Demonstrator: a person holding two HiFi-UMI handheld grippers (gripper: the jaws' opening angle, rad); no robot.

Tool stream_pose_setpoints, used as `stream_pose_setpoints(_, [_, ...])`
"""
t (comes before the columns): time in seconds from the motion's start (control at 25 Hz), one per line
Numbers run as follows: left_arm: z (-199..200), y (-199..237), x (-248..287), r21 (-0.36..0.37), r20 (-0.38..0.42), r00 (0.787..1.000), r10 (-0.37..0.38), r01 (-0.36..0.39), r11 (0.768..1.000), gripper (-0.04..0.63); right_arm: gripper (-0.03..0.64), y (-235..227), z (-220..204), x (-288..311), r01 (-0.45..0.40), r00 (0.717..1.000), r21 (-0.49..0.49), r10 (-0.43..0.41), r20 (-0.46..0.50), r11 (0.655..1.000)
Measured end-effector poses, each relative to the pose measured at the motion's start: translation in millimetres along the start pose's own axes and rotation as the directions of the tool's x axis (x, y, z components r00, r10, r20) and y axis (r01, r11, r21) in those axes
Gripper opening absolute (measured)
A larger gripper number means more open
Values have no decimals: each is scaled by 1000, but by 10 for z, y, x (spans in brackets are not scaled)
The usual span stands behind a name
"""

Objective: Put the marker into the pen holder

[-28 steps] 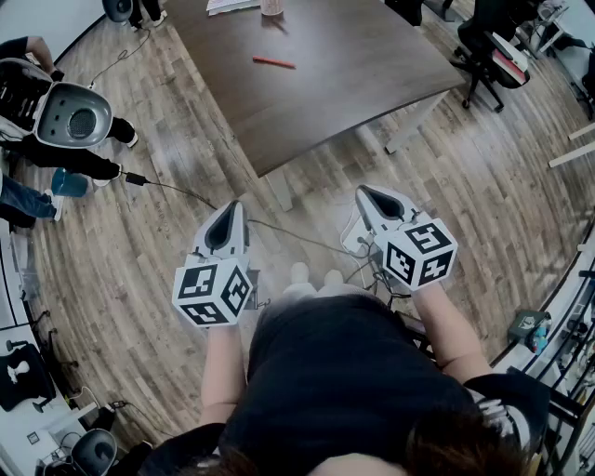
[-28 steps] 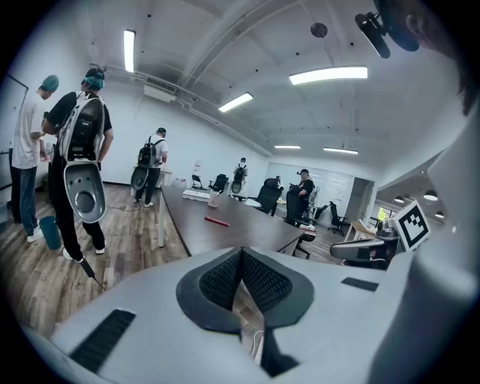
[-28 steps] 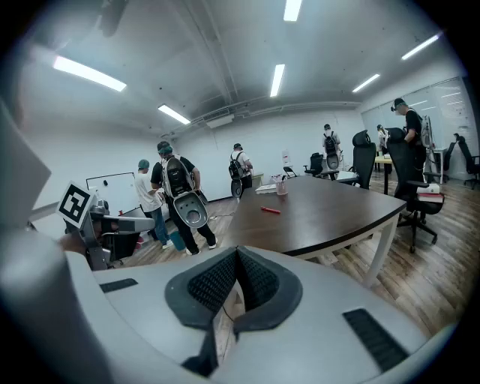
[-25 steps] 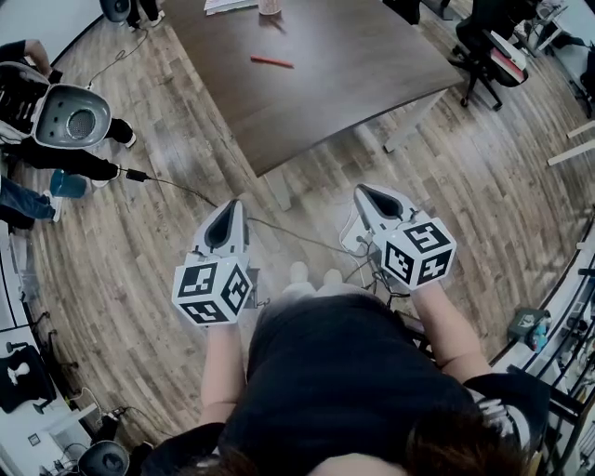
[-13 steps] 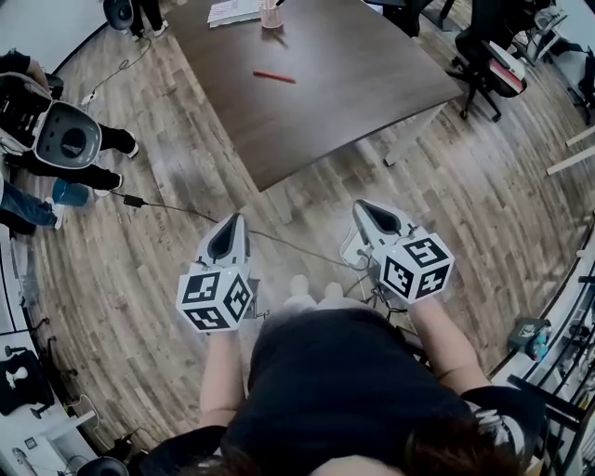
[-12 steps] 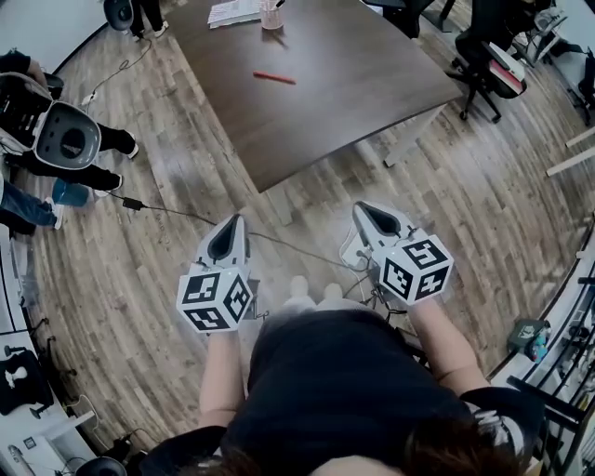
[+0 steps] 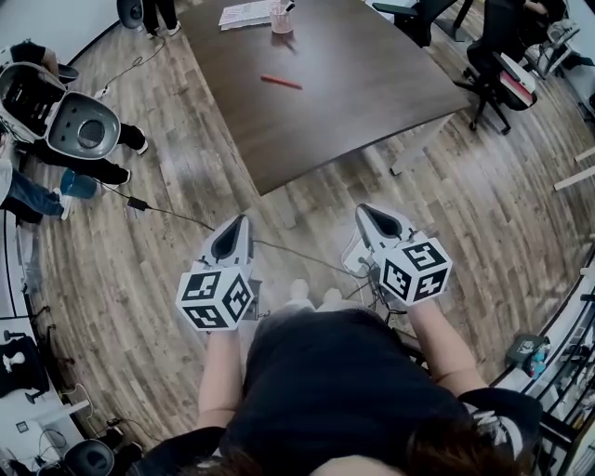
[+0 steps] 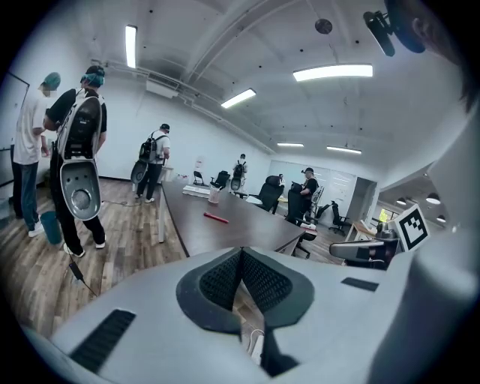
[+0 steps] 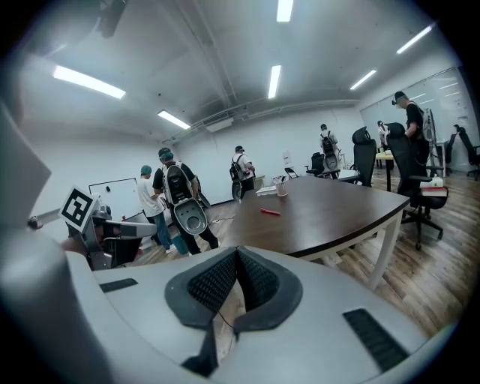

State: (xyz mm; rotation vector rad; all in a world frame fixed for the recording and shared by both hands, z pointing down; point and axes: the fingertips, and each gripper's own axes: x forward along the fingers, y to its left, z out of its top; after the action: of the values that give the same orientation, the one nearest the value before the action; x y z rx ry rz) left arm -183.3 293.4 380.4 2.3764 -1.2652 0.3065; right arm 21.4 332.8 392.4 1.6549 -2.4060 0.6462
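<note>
Head view has both grippers hanging over bare floor, so honestly the job hasn't started, this is the walk-up stage. The left gripper (image 7: 240, 221) is fully closed with nothing in it; in the left gripper view its pads (image 8: 225, 276) meet at the tip (image 8: 241, 253) with only floor behind. Same for the right gripper (image 7: 364, 210), pinched together on nothing in the right gripper view (image 9: 236, 255). The marker (image 7: 281, 82), the red one, lies flat on the table (image 7: 372, 84), well ahead of both grippers and a touch nearer the left one's line. The holder (image 7: 281, 17) stands farther out still, past the marker toward the far end. My guess for the next move: get up to the table edge, open one set of jaws, come down across the marker's barrel and close on it. It's thin and lying flat, so the tips probably need to get right down to the tabletop.
</note>
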Motion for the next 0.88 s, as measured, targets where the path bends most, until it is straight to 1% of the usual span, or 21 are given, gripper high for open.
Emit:
stream_pose_setpoints(0.24, [3,112,53,-13,4,1000,1,-1,1000,26,18,23,32,226,-22,1000,-12,22,-18,1000])
stream_pose_setpoints(0.44, [25,409,74,-21,9,1000,7,-7,1000,26,17,159,104,515,-32,999,-34,31,-28,999])
stream_pose_setpoints(0.72, [57,797,171,7,-3,1000,-1,1,1000,26,18,369,165,914,-37,999,-43,36,-35,998])
stream_pose_setpoints(0.88, [60,930,260,1,-5,1000,-12,12,1000,26,18,467,198,1115,-55,998,-63,53,-42,996])
